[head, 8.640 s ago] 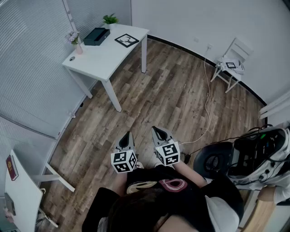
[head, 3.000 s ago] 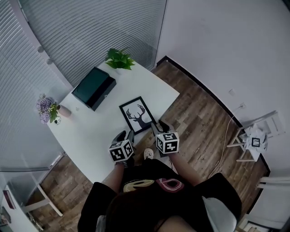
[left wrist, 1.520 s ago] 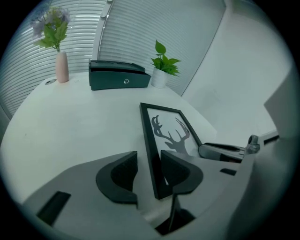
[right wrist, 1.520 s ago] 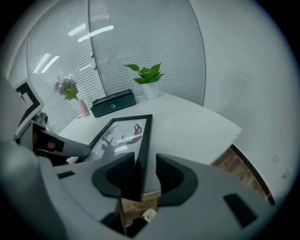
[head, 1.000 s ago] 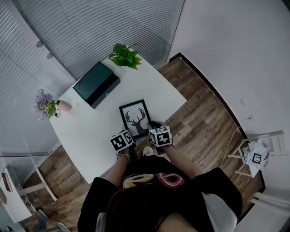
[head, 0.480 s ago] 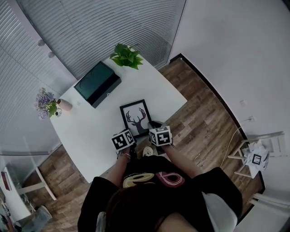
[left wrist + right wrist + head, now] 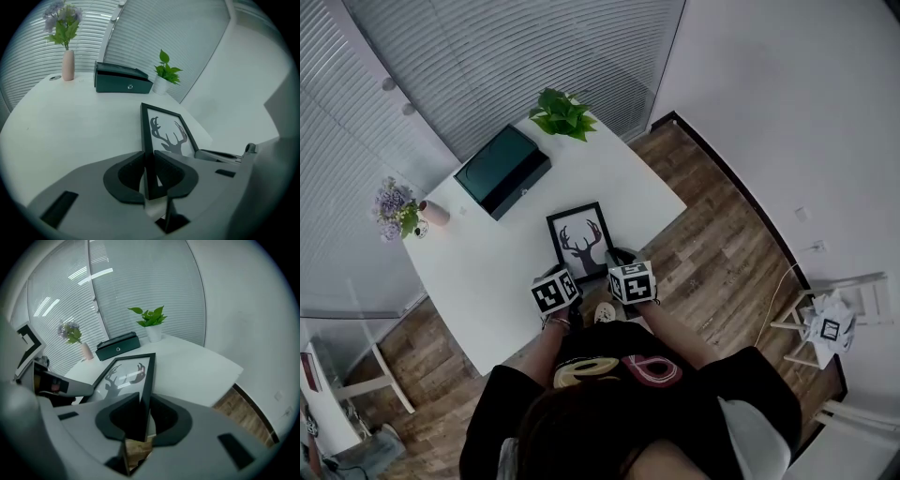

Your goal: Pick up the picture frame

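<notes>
A black picture frame (image 7: 579, 242) with a deer silhouette lies flat on the white table (image 7: 506, 281), near its front edge. My left gripper (image 7: 569, 279) is at the frame's near left corner. In the left gripper view the frame's (image 7: 171, 133) left rail runs between the jaws and my left gripper (image 7: 149, 161) is shut on it. My right gripper (image 7: 617, 261) is at the near right corner. In the right gripper view the frame's (image 7: 124, 373) right rail sits clamped in my right gripper (image 7: 144, 404). The marker cubes hide the fingertips in the head view.
A dark green box (image 7: 502, 172) lies behind the frame, a potted plant (image 7: 561, 114) stands at the far corner, and a pink vase with flowers (image 7: 398, 208) is at the left. Window blinds back the table. A white chair (image 7: 830, 319) stands on the wood floor at the right.
The person has walked from the middle of the room to the table and brought both grippers to the frame's near corners. Over the last second nothing has visibly moved.
</notes>
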`<state>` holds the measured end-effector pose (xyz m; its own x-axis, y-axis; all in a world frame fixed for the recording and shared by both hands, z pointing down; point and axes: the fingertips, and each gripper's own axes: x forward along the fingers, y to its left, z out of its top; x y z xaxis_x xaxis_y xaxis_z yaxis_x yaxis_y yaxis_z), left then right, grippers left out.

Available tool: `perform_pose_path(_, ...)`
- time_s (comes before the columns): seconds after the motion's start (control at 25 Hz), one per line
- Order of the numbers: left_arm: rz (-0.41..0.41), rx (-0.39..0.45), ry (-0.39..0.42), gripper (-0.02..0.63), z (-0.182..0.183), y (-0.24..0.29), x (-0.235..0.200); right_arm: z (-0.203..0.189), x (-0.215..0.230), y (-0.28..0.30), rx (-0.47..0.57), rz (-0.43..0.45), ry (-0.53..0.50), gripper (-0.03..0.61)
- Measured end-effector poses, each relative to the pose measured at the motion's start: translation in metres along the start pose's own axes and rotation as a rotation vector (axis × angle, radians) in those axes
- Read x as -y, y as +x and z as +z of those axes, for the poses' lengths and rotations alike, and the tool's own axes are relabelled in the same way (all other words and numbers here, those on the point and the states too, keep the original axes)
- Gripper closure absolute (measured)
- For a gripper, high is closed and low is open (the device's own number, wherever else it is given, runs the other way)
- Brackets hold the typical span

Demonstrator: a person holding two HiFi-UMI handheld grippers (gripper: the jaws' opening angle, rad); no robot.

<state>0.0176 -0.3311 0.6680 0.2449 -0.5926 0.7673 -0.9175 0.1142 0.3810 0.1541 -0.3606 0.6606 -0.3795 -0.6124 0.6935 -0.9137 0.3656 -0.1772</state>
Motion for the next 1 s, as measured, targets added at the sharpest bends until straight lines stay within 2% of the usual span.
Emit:
perform_pose_path(0.44, -0.019, 0.122, 0.065, 0.537, 0.024, -0.030, 0.010, 0.023, -0.010, -0.021, 0.111, -0.020, -0.013, 0.495)
perform_pose_path(0.84, -0.043, 0.239, 0.162, 0.537, 0.045, -0.071, 0.018, 0.048, -0.031, -0.053, 0.246, -0.047, -0.056, 0.495)
perform_pose_path(1.0, -0.053, 0.286, 0.159, 0.537, 0.056, -0.089, 0.018, 0.063, -0.042, -0.068, 0.307, -0.059, -0.069, 0.495)
